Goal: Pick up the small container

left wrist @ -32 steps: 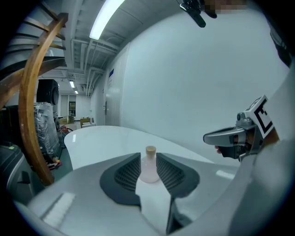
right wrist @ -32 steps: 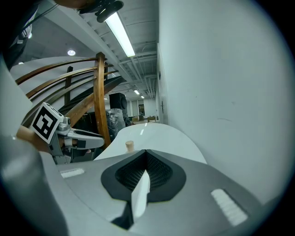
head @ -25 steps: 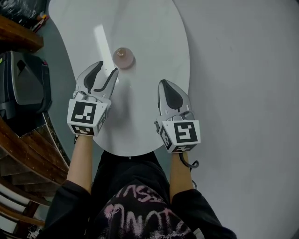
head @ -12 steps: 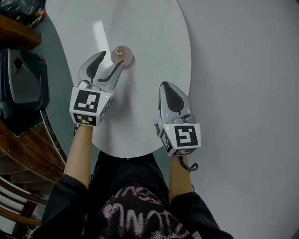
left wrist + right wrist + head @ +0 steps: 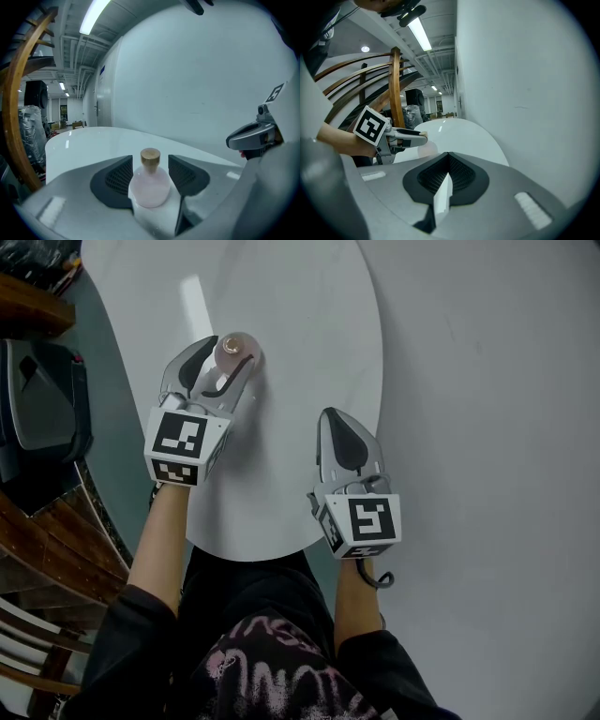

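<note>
The small container [image 5: 234,346] is a round pale pink bottle with a tan cork stopper, standing on the white oval table [image 5: 309,324]. My left gripper [image 5: 225,352] is open and reaches around it. In the left gripper view the bottle [image 5: 150,185] stands between the two dark pads [image 5: 115,180], which lie close to its sides. My right gripper [image 5: 342,427] rests shut over the table's right part with nothing in it. In the right gripper view its pads [image 5: 461,176] meet, and the left gripper [image 5: 410,137] shows at the left.
A black case [image 5: 42,399] and curved wooden rails [image 5: 47,559] stand left of the table. Grey floor [image 5: 487,427] lies to the right. The table's near edge [image 5: 253,554] is just in front of the person's body.
My left gripper has moved forward, so the bottle now sits between its jaws instead of just beyond the tips. The right gripper has stayed put.
</note>
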Tool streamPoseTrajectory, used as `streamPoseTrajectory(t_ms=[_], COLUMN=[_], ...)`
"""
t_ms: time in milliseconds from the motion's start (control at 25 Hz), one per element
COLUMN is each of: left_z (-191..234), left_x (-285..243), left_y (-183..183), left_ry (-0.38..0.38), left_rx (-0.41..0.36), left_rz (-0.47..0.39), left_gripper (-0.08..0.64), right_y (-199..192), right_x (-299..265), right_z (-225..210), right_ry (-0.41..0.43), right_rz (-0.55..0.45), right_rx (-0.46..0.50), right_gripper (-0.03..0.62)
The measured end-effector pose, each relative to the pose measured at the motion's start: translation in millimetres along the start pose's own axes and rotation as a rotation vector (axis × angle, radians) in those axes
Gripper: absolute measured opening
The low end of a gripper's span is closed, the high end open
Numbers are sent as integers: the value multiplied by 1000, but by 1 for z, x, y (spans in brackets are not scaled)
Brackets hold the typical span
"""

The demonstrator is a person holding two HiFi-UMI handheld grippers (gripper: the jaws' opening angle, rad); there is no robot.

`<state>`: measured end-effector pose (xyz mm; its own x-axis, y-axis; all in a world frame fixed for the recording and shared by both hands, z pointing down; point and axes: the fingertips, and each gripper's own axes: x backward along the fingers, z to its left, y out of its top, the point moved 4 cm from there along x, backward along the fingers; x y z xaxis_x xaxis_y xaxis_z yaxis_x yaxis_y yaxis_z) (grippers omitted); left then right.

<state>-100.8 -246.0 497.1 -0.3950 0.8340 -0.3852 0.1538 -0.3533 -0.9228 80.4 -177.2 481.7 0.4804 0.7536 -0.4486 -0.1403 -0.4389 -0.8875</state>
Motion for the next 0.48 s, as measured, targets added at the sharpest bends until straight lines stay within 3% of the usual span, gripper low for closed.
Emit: streamPoseTrajectory(t_ms=[480], left_z=[2], left_x=[-15], left_y=[2], left_ry=[10], left_rx=[19], left_rz=[-4], left_gripper=[203], right_y=[-7], right_x=[-1], right_z=[-14], right_ry=[-31], right_rz=[19], right_rx=[-19], right_gripper=[12])
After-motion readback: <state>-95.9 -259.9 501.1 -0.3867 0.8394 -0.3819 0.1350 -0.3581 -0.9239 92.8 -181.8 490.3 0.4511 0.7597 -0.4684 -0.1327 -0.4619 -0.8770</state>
